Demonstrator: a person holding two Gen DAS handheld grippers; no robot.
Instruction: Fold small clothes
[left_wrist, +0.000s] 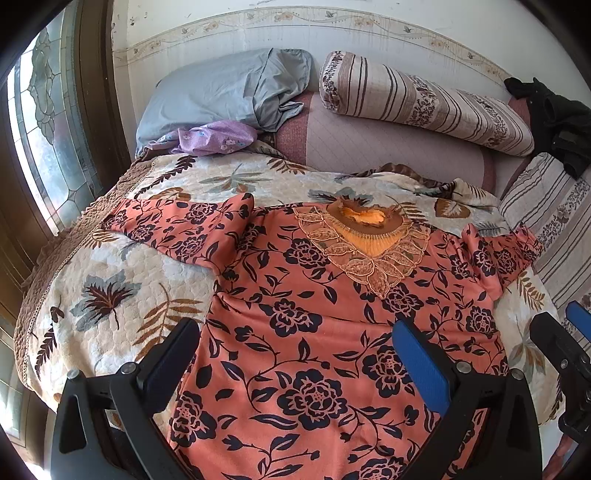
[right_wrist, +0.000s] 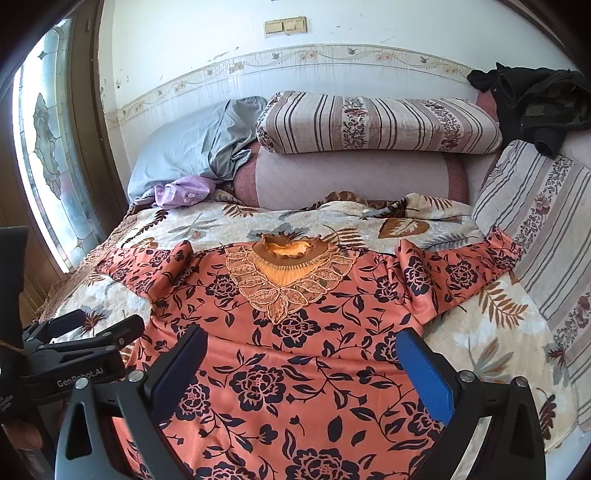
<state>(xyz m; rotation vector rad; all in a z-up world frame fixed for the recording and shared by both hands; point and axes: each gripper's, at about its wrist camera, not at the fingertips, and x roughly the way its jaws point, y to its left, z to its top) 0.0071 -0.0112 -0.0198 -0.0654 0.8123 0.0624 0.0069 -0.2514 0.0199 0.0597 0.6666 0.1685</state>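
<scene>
An orange blouse with dark flower print (left_wrist: 317, 332) (right_wrist: 295, 354) lies flat, front up, on the leaf-patterned bedspread (left_wrist: 110, 295) (right_wrist: 480, 332). Its lace collar (left_wrist: 365, 240) (right_wrist: 288, 273) points toward the pillows, and both sleeves are spread out sideways. My left gripper (left_wrist: 295, 347) hovers open over the blouse's lower left part. My right gripper (right_wrist: 303, 354) hovers open over its lower right part. Neither holds any cloth. The right gripper shows at the right edge of the left wrist view (left_wrist: 565, 332), and the left gripper at the left edge of the right wrist view (right_wrist: 92, 332).
At the head of the bed lie a grey pillow (left_wrist: 221, 92) (right_wrist: 192, 144), a striped bolster (left_wrist: 424, 103) (right_wrist: 376, 122) and a purple cloth (left_wrist: 214, 136) (right_wrist: 181, 192). Dark clothing (left_wrist: 554, 114) (right_wrist: 535, 99) sits at the back right. A window (left_wrist: 40, 129) (right_wrist: 48, 155) is on the left.
</scene>
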